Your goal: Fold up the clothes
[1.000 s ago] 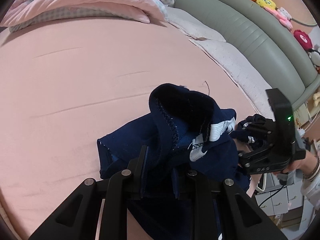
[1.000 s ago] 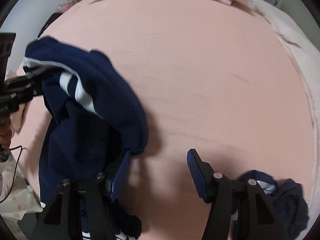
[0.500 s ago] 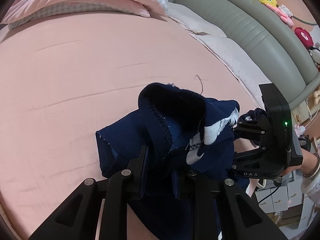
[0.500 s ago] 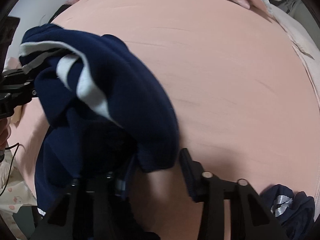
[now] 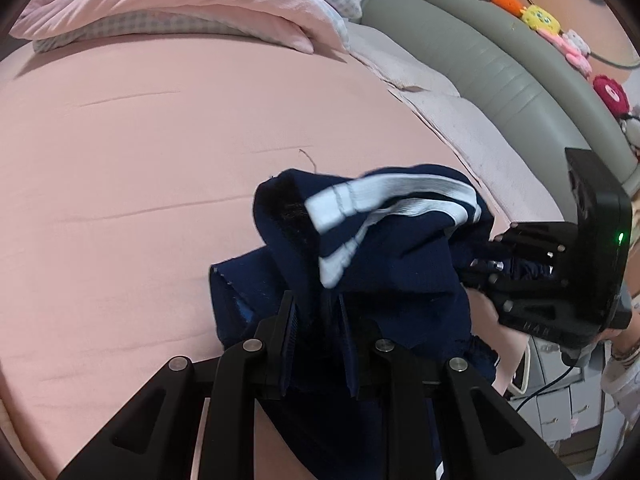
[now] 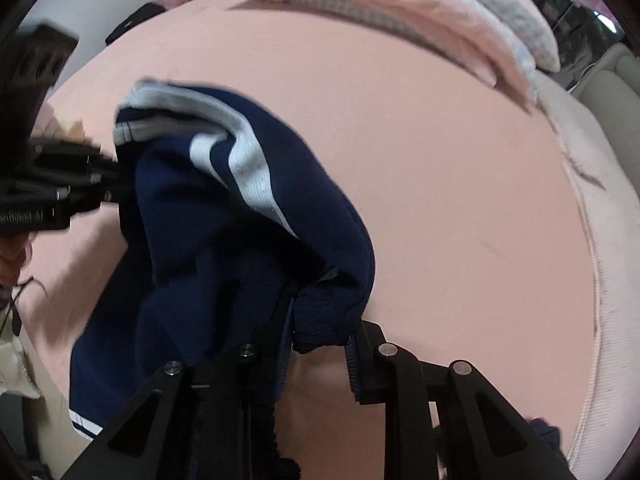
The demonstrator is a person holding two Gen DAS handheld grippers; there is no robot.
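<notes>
A navy garment with white stripes [image 5: 384,248] hangs bunched between both grippers above the pink bed sheet [image 5: 140,184]. My left gripper [image 5: 316,320] is shut on the garment's lower folds. My right gripper [image 6: 320,340] is shut on a thick navy edge of the same garment [image 6: 256,216]. In the left wrist view the right gripper [image 5: 496,256] comes in from the right, its tips buried in the cloth. In the right wrist view the left gripper [image 6: 104,184] grips the striped end at the left.
A folded pink quilt [image 5: 192,12] lies at the head of the bed. A grey-green padded headboard [image 5: 492,52] with plush toys [image 5: 540,20] runs along the right. A white quilted cover [image 6: 592,208] edges the bed. Another dark item [image 6: 544,432] lies at the lower right.
My right gripper has closed from open onto the garment's navy edge. The garment has lifted and its white stripes have turned up toward the left wrist camera.
</notes>
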